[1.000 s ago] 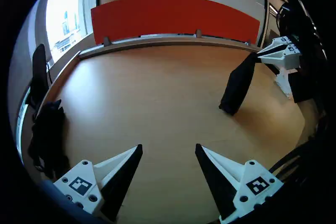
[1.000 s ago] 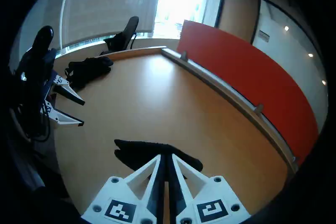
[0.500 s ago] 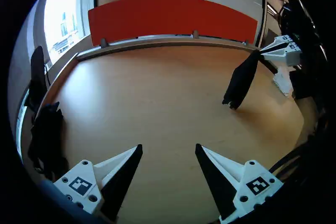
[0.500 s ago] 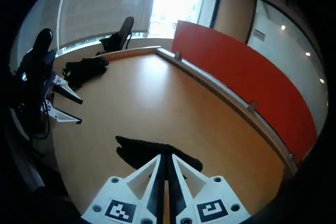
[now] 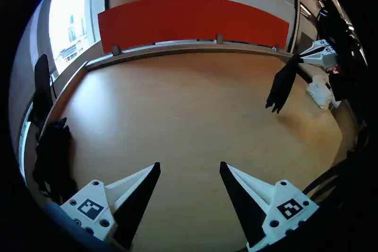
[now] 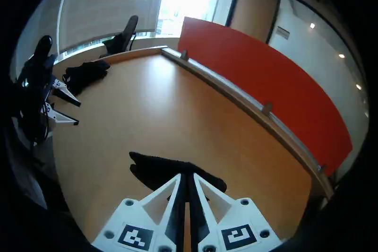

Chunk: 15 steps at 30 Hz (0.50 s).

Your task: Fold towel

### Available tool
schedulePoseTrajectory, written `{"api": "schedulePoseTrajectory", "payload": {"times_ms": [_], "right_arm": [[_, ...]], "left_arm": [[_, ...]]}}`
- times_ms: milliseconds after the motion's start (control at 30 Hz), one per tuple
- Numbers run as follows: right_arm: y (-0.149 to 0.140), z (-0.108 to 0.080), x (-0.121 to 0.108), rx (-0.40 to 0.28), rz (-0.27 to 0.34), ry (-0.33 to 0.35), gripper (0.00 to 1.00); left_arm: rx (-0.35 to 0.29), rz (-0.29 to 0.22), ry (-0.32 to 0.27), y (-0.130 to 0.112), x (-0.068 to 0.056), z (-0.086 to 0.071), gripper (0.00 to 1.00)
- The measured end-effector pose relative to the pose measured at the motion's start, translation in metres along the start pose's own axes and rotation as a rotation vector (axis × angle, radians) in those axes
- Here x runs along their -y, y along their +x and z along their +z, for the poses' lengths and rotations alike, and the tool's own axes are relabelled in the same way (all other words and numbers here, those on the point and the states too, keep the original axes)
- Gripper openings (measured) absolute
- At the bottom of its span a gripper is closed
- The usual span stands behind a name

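Right gripper view has my right gripper (image 6: 185,175) pinched on the dark towel (image 6: 160,171), dangling it over the table (image 6: 156,105) to hang straight, at two o'clock from my left gripper (image 5: 189,164), spread empty, ready for a corner.

Black bag (image 5: 53,157) rests on wooden table (image 5: 189,105) bordered by red divider (image 5: 193,18).

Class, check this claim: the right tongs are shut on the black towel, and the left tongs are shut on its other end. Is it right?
Not quite: the left gripper view shows the left tongs open and empty. The right tongs are shut on the black towel.
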State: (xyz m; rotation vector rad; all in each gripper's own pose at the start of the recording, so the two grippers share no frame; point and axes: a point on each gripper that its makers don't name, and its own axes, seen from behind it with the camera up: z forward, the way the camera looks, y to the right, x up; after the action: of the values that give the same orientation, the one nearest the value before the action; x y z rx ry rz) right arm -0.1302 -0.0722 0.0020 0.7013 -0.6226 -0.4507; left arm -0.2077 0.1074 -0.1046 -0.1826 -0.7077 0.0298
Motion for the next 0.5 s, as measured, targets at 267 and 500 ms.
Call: {"api": "schedulePoseTrajectory", "payload": {"times_ms": [267, 500], "right_arm": [[-0.031, -0.018, -0.055, 0.057, 0.003, -0.050, 0.04], [-0.061, -0.031, -0.100, 0.113, 0.026, -0.084, 0.04]], "left_arm": [[0.005, 0.007, 0.004, 0.002, -0.003, 0.002, 0.93], [0.008, 0.008, 0.013, 0.004, -0.004, 0.003, 0.93]]}}
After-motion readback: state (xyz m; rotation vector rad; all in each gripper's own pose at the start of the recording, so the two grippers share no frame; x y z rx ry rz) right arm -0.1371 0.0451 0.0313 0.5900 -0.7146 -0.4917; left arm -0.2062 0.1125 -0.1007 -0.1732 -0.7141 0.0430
